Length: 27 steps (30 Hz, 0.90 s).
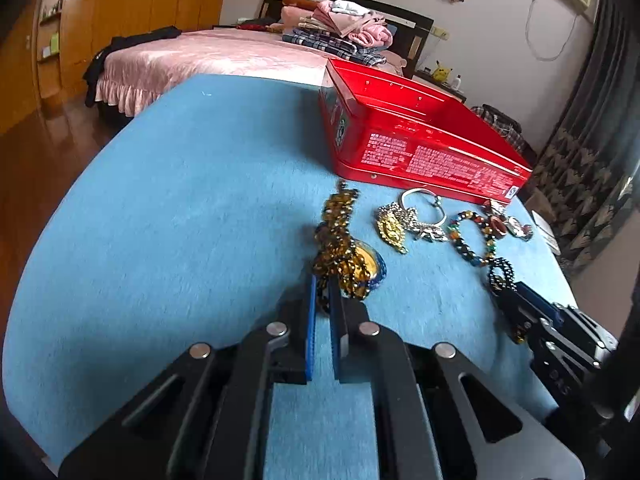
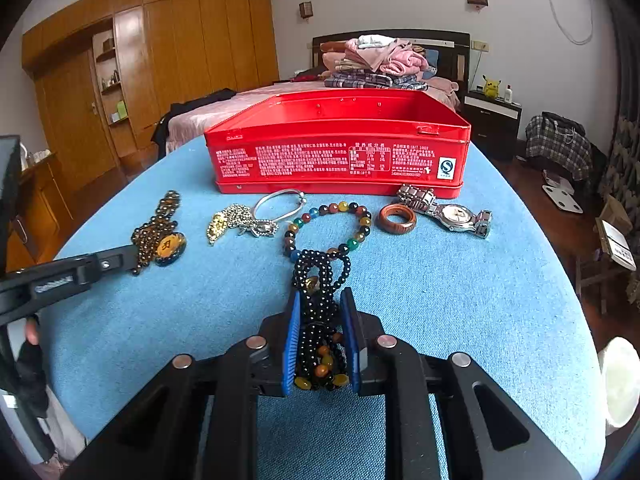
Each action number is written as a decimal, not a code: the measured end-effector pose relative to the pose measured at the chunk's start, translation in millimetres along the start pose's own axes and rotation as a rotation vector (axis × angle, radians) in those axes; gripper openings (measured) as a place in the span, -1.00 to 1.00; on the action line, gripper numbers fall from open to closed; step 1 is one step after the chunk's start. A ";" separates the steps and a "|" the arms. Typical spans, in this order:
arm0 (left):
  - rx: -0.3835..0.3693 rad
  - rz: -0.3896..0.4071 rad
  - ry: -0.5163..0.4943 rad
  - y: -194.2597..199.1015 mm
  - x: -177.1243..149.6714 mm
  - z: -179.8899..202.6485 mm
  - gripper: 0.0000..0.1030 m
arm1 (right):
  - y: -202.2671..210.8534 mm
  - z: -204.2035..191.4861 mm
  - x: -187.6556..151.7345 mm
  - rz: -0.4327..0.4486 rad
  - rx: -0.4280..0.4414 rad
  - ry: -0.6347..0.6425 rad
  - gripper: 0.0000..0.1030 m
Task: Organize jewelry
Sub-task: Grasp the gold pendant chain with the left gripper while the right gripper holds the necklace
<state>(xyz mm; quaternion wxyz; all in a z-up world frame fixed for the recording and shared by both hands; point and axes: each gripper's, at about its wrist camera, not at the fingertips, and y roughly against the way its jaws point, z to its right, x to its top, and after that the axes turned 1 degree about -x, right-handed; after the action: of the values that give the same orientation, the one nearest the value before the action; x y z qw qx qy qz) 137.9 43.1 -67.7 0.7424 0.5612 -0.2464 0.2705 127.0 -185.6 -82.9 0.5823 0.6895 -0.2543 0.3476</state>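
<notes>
An open red tin box (image 2: 340, 152) stands at the far side of a blue table (image 2: 460, 300); it also shows in the left wrist view (image 1: 420, 136). My left gripper (image 1: 323, 296) is shut on a brown bead necklace (image 1: 340, 248) with a round pendant, also seen from the right wrist (image 2: 158, 232). My right gripper (image 2: 320, 308) is shut on a black bead necklace (image 2: 320, 280). In front of the box lie a gold chain (image 2: 224, 222), a silver bangle (image 2: 280, 200), a multicolour bead bracelet (image 2: 360, 216), a wooden ring (image 2: 397, 219) and a wristwatch (image 2: 456, 212).
A bed with a pink cover and folded clothes (image 2: 376, 64) stands behind the table. Wooden wardrobes (image 2: 160, 60) line the left wall. A nightstand (image 2: 492, 116) is at the right. The table's edges curve off on both sides.
</notes>
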 end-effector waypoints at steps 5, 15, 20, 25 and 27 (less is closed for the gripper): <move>-0.031 0.054 0.027 8.4 7.2 4.5 0.10 | -0.1 -0.1 -0.1 0.001 0.000 0.000 -0.61; -0.005 0.025 0.071 -30.3 23.0 5.0 0.06 | 0.1 -0.1 0.4 0.001 0.006 -0.005 -0.61; 0.008 0.018 0.052 -33.0 21.1 9.4 -0.55 | 0.3 0.6 0.1 0.001 0.006 -0.006 -0.61; 0.000 0.036 0.038 -28.9 18.3 11.8 -0.68 | -0.2 2.0 0.9 -0.002 0.007 -0.008 -0.61; 0.003 0.043 0.024 -24.9 14.6 14.6 -0.69 | -1.0 3.4 2.1 -0.005 0.009 -0.010 -0.60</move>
<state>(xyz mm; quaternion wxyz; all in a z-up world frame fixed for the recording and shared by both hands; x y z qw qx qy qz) 164.6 25.3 -71.7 0.7385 0.5534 -0.2491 0.2937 129.7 -188.7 -82.1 0.5789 0.6945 -0.2539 0.3435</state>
